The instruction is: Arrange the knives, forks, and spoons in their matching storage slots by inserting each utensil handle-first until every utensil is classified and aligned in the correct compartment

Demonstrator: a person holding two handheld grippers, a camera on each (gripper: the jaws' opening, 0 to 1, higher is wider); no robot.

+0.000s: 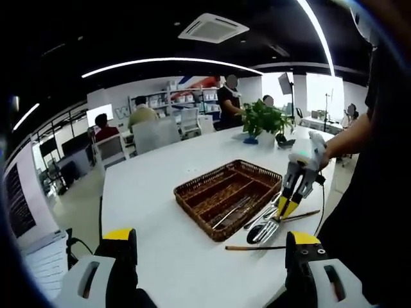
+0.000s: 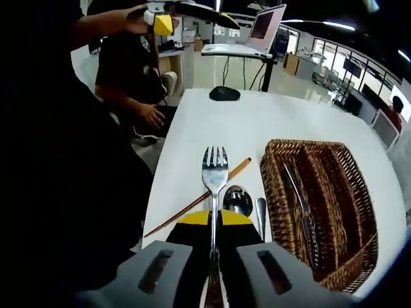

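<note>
Beside the wicker tray [image 2: 321,212], right claw [image 2: 215,221] grips a fork [image 2: 214,173].

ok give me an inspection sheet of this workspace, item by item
Surface: white table, mostly bare.
Job's things: wicker tray holds a knife; fork clamped in the right gripper, tines pointing away; spoon and another handle lie beside the tray.
Clutter: chopstick, potted plant, computer mouse.
Grippers: right jaws shut on fork; left gripper jaws apart, holding nothing.
Cables: one hangs from the laptop stand.
Surroundings: open office, seated people, shelves, laptop.
</note>
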